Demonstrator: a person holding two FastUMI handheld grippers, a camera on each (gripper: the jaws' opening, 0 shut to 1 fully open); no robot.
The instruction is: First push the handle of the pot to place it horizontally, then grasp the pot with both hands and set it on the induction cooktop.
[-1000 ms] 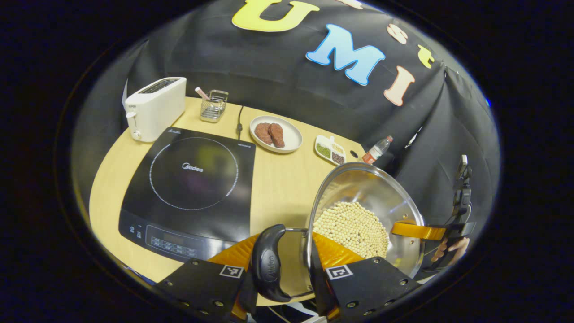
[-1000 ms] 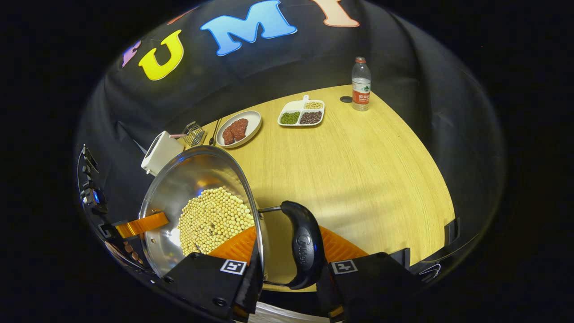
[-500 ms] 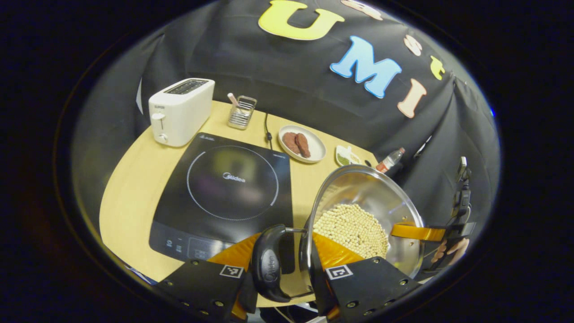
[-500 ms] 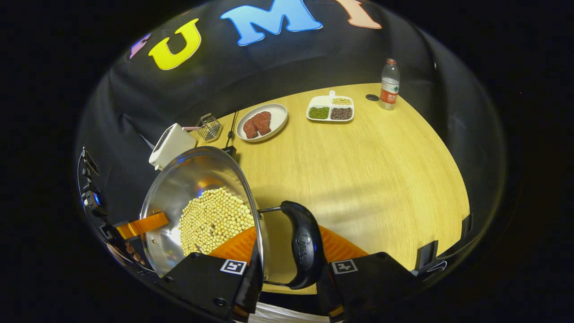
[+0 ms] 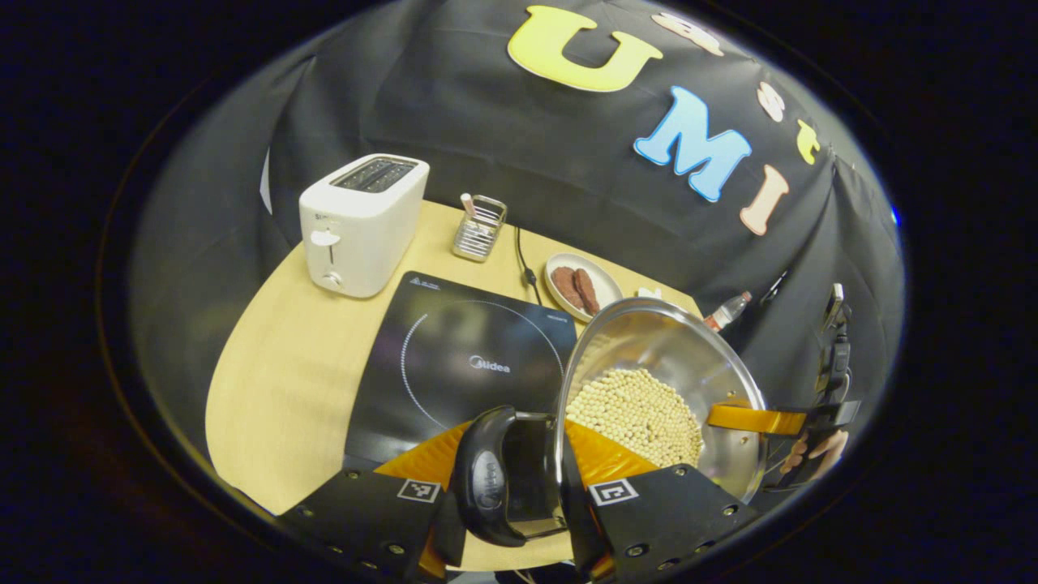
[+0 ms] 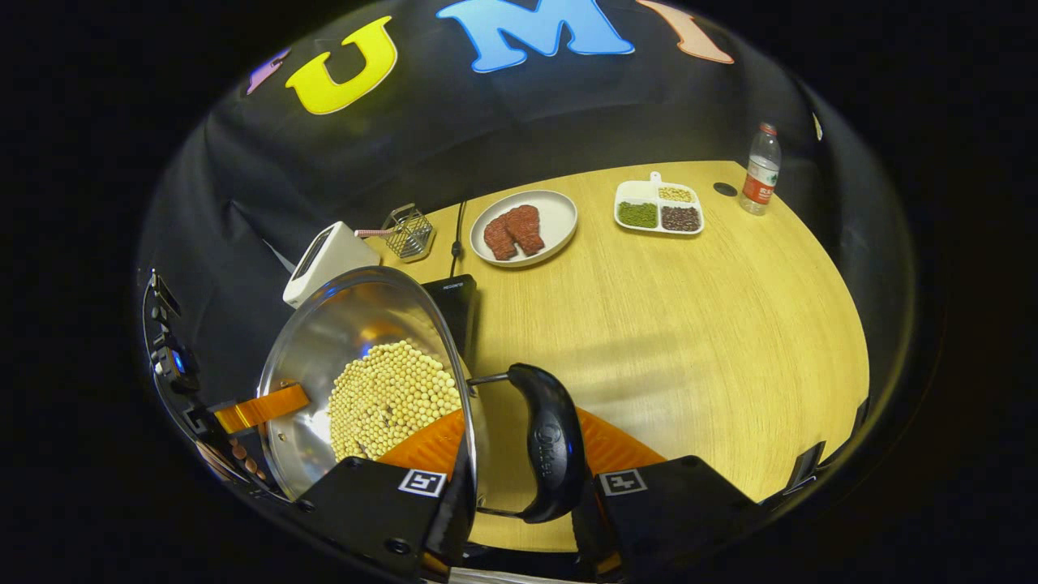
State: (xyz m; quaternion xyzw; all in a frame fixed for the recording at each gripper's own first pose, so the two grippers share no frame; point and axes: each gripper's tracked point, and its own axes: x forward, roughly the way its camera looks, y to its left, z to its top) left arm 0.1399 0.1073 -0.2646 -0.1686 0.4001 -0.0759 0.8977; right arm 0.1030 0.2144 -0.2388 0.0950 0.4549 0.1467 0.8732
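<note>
A steel pot holding pale beans hangs above the table, carried by both grippers. In the left gripper view, my left gripper is shut on the pot's black side handle, and the pot's near edge overlaps the right part of the black induction cooktop. The right gripper and a hand hold the far rim. In the right gripper view, my right gripper is shut on the other black handle. There the pot hides most of the cooktop.
A white toaster and a wire basket stand behind the cooktop. A plate with meat pieces, a divided tray of beans and a water bottle sit along the table's back edge. Bare wood lies right of the pot.
Both grippers have carried the pot leftward; it moved from over bare table to over the cooktop's right part. Both grips are unchanged.
</note>
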